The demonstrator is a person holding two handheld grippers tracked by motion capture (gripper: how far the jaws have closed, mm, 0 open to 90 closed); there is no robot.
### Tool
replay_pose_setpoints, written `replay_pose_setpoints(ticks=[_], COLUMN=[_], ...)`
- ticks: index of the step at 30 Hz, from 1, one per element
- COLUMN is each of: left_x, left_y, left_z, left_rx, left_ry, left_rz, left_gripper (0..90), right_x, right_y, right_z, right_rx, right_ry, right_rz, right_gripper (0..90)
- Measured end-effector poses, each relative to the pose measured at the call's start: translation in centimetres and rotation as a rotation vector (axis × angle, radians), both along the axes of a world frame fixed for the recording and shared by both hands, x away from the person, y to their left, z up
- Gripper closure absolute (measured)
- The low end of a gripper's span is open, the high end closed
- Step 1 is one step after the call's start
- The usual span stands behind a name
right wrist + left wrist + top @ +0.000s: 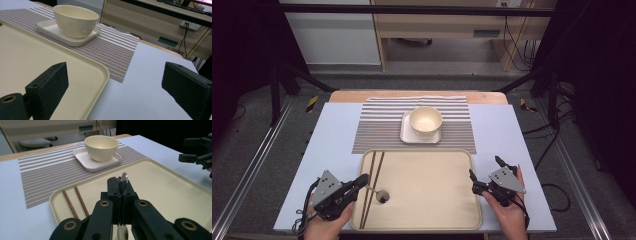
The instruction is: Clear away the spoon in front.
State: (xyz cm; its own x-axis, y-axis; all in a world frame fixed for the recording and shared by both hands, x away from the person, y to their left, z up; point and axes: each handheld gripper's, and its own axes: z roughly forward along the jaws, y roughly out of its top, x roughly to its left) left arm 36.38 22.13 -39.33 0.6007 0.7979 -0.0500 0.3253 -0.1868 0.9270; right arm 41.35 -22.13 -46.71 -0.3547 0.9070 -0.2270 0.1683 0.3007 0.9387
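The left gripper (362,181) sits at the tray's seven o'clock corner, its jaws pressed together on a metal spoon (123,180). In the left gripper view the spoon's handle stands up between the two black jaws, its tip poking just above them. In the high view the spoon's bowl lies on the tray just past the jaw tips, toward three o'clock.

The beige tray (437,170) lies at the near middle of the pale blue table (337,135). On it, along its nine o'clock edge, lie two brown chopsticks (373,187), side by side and running from twelve to six o'clock, just beside the left gripper's jaws.

At twelve o'clock from the tray lies a striped placemat (377,125), touching or slightly under the tray's far rim. A square white plate (408,134) sits on the mat, and a cream bowl (425,120) stands upright on the plate; it looks bare inside.

The right gripper (486,174) is held just off the tray's three o'clock edge, over the table, its jaws spread wide with nothing between them. Both hands come in from six o'clock, each wrapped around its gripper's rear.
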Motion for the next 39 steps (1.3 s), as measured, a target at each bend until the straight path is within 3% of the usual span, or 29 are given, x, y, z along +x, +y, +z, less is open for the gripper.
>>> replay_pose_setpoints(ticks=[12, 18, 22, 29, 39], left_x=[5.3, 7.0, 8.1, 9.4, 10.3], left_y=[-1.5, -2.4, -2.8, -3.0, -3.5], left_z=[-0.6, -1.0, -1.6, -2.7, -4.0], left_rx=[0.023, 0.025, 0.048, 0.059, 0.088], left_ry=[0.036, 0.048, 0.07, 0.115, 0.149], left_rz=[-0.011, -0.015, -0.031, -0.028, -0.019], left_gripper=[83.3, 82.1, 80.9, 77.7, 69.7], right_x=[0.0, 0.0, 0.0, 0.0, 0.1], right_y=[0.1, 0.0, 0.0, 0.0, 0.0], right_z=[0.0, 0.1, 0.1, 0.1, 0.0], right_rx=[-0.004, 0.001, 0.002, 0.002, 0.001], right_ry=[-0.002, -0.003, -0.002, 0.0, 0.003], right_rz=[0.006, 0.005, 0.006, 0.008, 0.01], right_gripper=[7.3, 7.3, 7.3, 7.2, 7.1])
